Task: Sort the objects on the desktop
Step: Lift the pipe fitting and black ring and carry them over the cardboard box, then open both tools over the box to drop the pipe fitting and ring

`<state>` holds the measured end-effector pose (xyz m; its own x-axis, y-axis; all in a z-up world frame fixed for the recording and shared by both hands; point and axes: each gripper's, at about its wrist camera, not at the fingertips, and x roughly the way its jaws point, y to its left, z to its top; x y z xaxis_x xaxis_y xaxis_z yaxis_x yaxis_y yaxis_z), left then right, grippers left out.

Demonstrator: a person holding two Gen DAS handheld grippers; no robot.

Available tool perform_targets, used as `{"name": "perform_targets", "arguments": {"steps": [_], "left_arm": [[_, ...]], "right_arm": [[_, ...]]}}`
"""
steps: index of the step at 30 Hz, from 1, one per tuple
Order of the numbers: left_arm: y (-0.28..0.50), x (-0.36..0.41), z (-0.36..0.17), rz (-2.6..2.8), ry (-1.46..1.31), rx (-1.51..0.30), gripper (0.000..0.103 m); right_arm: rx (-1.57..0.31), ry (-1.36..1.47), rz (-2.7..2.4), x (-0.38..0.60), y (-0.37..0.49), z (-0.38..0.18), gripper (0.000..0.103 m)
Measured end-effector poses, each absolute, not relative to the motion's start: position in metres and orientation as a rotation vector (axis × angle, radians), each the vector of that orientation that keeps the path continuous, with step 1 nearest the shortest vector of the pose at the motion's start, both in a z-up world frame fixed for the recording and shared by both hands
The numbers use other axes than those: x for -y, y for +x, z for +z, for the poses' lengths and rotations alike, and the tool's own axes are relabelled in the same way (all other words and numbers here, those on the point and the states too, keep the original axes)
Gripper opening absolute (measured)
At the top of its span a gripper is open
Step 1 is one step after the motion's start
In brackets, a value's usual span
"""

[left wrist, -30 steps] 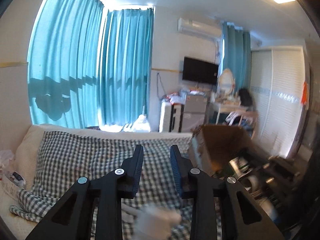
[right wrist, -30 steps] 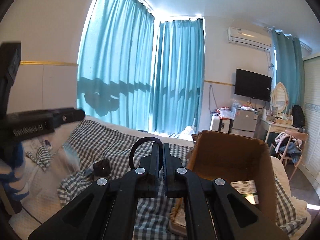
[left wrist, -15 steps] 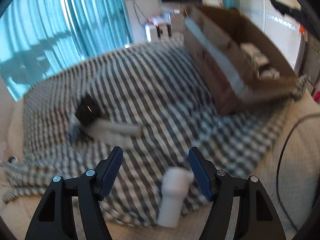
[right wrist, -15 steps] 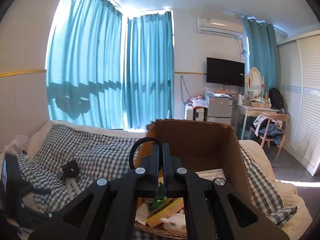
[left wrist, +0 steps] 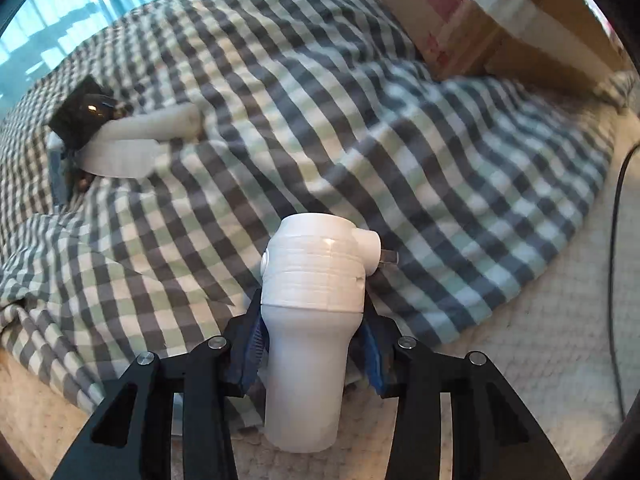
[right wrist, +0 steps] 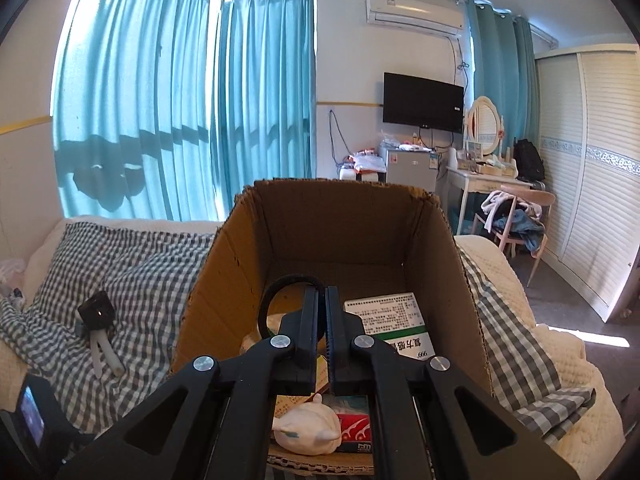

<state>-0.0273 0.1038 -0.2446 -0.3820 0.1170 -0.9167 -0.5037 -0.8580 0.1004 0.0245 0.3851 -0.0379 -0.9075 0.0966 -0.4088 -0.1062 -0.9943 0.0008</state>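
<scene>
My left tongs (left wrist: 314, 344) point steeply down at the bed, their blue pads (left wrist: 253, 340) set on either side of a white plastic bottle-shaped device (left wrist: 314, 312); the jaws have just been closing, and both pads now appear to press against its narrower lower body, though the contact itself is partly hidden behind it. The device stands between the two fingers with its wider ribbed head, which carries a short side spout, rising away from the tongs over the edge of the checked blanket (left wrist: 320, 120). Farther off on that blanket, well apart from the tongs, lies a small black cube camera on white legs (left wrist: 86, 118). My right tongs (right wrist: 322, 320) are clenched, the two fingers almost meeting, pinching a thin black loop (right wrist: 276, 296) that curls out to their left. They hang just over the open cardboard box (right wrist: 224, 280), which stands on the bed and holds a green-and-white medicine carton (right wrist: 390, 320), a cream-coloured toy (right wrist: 308, 428) and a red packet (right wrist: 356, 430). The black loop hangs above the box's inside.
</scene>
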Motion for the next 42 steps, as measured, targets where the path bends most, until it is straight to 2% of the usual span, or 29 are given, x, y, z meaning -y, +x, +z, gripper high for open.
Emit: {"name": "perform_targets", "arguments": {"steps": [3,5,7,9,12,15,20,25,32,34,36,40,42], "left_arm": [[-0.022,-0.106,-0.222,2.323,-1.38,-0.504,0.042],[-0.02,-0.106,-0.198,2.358,-1.311,-0.452,0.042],[-0.019,-0.105,-0.165,2.418,-1.194,-0.374,0.042],[-0.019,-0.103,-0.133,2.471,-1.086,-0.299,0.042],[-0.027,-0.112,-0.087,2.499,-0.948,-0.238,0.043],[-0.033,-0.13,-0.051,2.487,-0.857,-0.214,0.043],[-0.05,-0.162,-0.013,2.473,-0.733,-0.215,0.043],[-0.065,-0.203,0.003,2.414,-0.697,-0.191,0.043],[-0.094,-0.268,-0.007,2.334,-0.756,-0.227,0.043],[-0.103,-0.28,-0.018,2.324,-0.792,-0.248,0.049],[-0.105,-0.287,-0.024,2.342,-0.81,-0.265,0.072],[-0.106,-0.278,-0.021,2.365,-0.8,-0.216,0.088],[-0.103,-0.27,-0.012,2.389,-0.769,-0.189,0.091]], "right_arm": [[-0.033,-0.677,2.96,-0.384,0.02,-0.043,0.003],[-0.032,-0.697,2.957,-0.384,0.019,-0.045,0.009],[-0.037,-0.705,2.951,-0.385,0.018,-0.047,0.032],[-0.048,-0.716,2.951,-0.387,0.016,-0.047,0.045],[-0.07,-0.748,2.931,-0.389,0.014,-0.05,0.052],[-0.061,-0.849,2.907,-0.391,0.009,-0.056,0.075],[-0.014,-0.954,2.866,-0.387,0.003,-0.065,0.076],[-0.023,-0.953,2.865,-0.389,0.007,-0.063,0.086],[-0.063,-0.919,2.871,-0.394,0.013,-0.054,0.089],[-0.066,-0.936,2.863,-0.394,0.012,-0.055,0.09],[-0.067,-0.935,2.861,-0.395,0.012,-0.055,0.09],[-0.078,-0.869,2.886,-0.395,0.018,-0.047,0.09],[-0.068,-0.818,2.901,-0.391,0.023,-0.041,0.09]]}}
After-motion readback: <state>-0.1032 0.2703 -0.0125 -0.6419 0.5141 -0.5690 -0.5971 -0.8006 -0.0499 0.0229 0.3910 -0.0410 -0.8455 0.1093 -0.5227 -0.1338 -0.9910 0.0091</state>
